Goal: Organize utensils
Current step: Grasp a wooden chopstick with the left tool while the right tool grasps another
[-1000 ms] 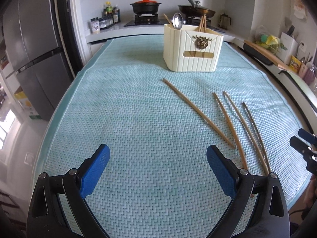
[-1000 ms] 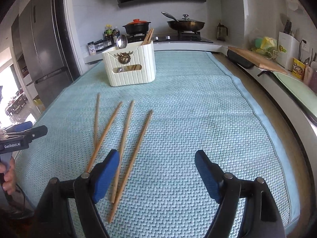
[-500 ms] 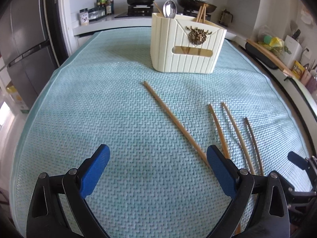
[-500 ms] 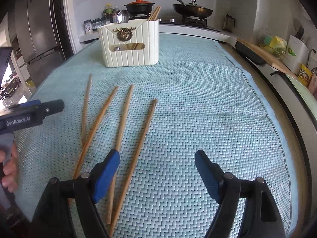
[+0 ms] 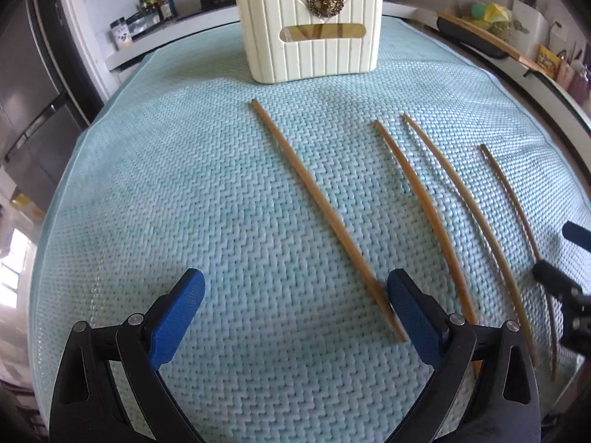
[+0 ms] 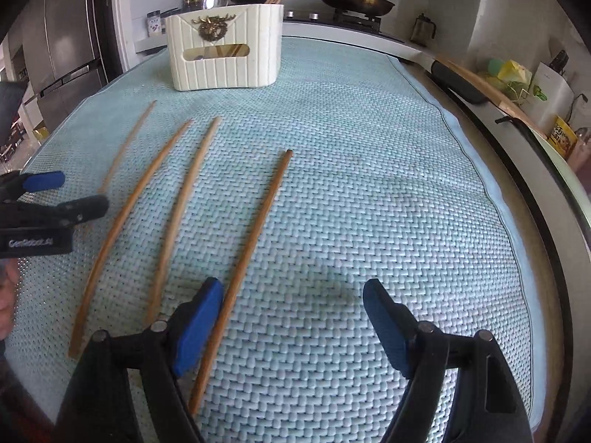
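Four thin brown wooden chopsticks (image 5: 321, 214) lay apart on the woven teal mat (image 5: 184, 184), before the cream ribbed holder (image 5: 310, 33). Left gripper (image 5: 295, 317) and right gripper (image 6: 293, 326) gaped, empty. Sticks judged light, stiff, roll-prone; pinch near thick end.

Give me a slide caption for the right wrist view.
Open right gripper low over four chopsticks on teal mat, cream holder behind.

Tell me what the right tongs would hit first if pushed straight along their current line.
Probably the teal mat: the right tongs tilt down at bare weave, jaws open and empty. The nearest chopstick runs just beside the left pad, so it might get brushed; depth is unclear.
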